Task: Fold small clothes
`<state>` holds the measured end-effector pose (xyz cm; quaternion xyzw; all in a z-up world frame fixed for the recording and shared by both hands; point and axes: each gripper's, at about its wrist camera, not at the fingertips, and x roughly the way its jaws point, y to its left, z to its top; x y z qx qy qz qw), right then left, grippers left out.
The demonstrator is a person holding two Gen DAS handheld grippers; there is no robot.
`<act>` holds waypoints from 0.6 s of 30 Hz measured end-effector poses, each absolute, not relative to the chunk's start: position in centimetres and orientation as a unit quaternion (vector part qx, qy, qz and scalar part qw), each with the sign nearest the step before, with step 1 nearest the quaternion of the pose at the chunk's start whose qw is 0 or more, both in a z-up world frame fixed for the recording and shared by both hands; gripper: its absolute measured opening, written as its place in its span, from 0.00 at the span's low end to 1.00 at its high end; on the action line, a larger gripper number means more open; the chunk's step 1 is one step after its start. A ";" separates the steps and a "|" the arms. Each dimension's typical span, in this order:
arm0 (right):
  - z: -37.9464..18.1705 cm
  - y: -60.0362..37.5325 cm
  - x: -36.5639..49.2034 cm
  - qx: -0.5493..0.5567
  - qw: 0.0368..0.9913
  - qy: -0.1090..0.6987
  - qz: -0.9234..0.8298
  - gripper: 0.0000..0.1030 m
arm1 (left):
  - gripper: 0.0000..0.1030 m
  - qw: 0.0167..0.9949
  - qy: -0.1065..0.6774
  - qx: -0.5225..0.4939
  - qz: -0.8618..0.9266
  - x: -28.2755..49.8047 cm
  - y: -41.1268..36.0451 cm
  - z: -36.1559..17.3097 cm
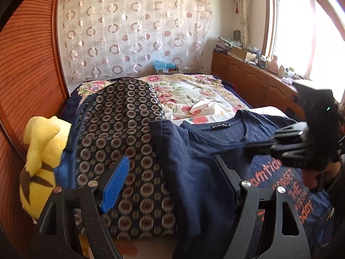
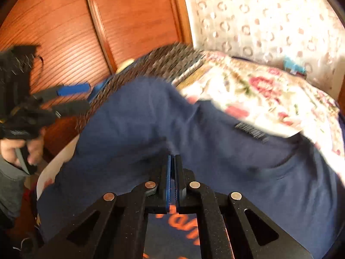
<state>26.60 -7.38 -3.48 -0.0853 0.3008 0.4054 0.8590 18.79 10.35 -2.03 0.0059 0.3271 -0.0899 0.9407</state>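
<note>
Right gripper (image 2: 172, 161): jaws pressed together, blue pad against black pad, no visible gap; fabric of the navy T-shirt (image 2: 140, 129) bunched right at the tips at 12 o'clock, though whether any cloth is pinched between the pads cannot be told through the blur. Left gripper (image 1: 170, 168): jaws spread wide, nothing between them, nothing touched; blue ribbed pad (image 1: 115, 183) hanging over the dark circle-patterned quilt (image 1: 120, 125), the black finger opposite over the shirt's sleeve. T-shirt spread on the bed at 3 o'clock of the left jaws, neck label up, orange lettering toward the near edge. Floral bedspread (image 1: 189, 88) beyond at 12 o'clock. Yellow plush toy (image 1: 41, 151) at 9 o'clock, against the wooden panel.
</note>
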 end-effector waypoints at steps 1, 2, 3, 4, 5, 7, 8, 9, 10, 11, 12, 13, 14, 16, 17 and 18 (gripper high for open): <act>-3.4 -7.6 26.9 -0.088 0.860 0.301 0.402 0.03 | 0.76 0.939 0.332 0.004 -0.094 19.4 10.2 -2.2; -3.4 -7.7 27.3 -0.093 0.858 0.308 0.401 0.03 | 0.73 0.935 0.340 0.004 -0.099 20.2 10.0 -2.4; -3.7 -7.6 27.7 -0.099 0.856 0.312 0.401 0.03 | 0.70 0.932 0.347 0.005 -0.101 20.8 9.8 -2.6; -4.1 -7.6 27.9 -0.105 0.855 0.314 0.399 0.03 | 0.68 0.931 0.351 0.006 -0.101 21.3 9.7 -2.7; -4.6 -7.4 28.3 -0.109 0.853 0.321 0.396 0.03 | 0.61 0.929 0.356 0.010 -0.101 21.8 9.5 -3.0; -5.1 -7.2 29.1 -0.106 0.851 0.329 0.396 0.03 | 0.52 0.923 0.370 0.018 -0.102 22.8 9.0 -3.6; -5.2 -7.0 29.3 -0.103 0.850 0.329 0.398 0.03 | 0.48 0.921 0.375 0.023 -0.103 22.9 8.8 -3.8; -5.3 -7.1 29.6 -0.099 0.849 0.331 0.400 0.03 | 0.47 0.919 0.379 0.030 -0.104 23.1 8.4 -4.0; -5.3 -7.3 30.1 -0.096 0.849 0.333 0.400 0.03 | 0.47 0.919 0.379 0.034 -0.104 23.1 8.2 -4.1; -5.5 -7.5 30.7 -0.095 0.849 0.334 0.399 0.03 | 0.47 0.919 0.378 0.036 -0.106 23.1 8.0 -4.1; -5.4 -7.4 30.7 -0.097 0.849 0.334 0.399 0.03 | 0.47 0.919 0.377 0.036 -0.108 23.2 7.8 -4.0; -5.4 -7.4 30.9 -0.099 0.849 0.333 0.398 0.03 | 0.47 0.919 0.378 0.037 -0.110 23.2 7.7 -4.0; -5.5 -7.5 31.0 -0.101 0.850 0.332 0.397 0.03 | 0.47 0.918 0.379 0.040 -0.111 23.2 7.4 -4.0; -5.2 -7.5 31.0 -0.100 0.850 0.332 0.396 0.03 | 0.47 0.915 0.386 0.053 -0.107 23.5 7.0 -4.2; -5.1 -7.6 30.9 -0.099 0.851 0.331 0.395 0.03 | 0.47 0.913 0.389 0.060 -0.104 23.7 6.7 -4.3; -4.7 -7.9 30.0 -0.099 0.853 0.330 0.391 0.03 | 0.47 0.911 0.395 0.069 -0.098 24.0 6.3 -4.6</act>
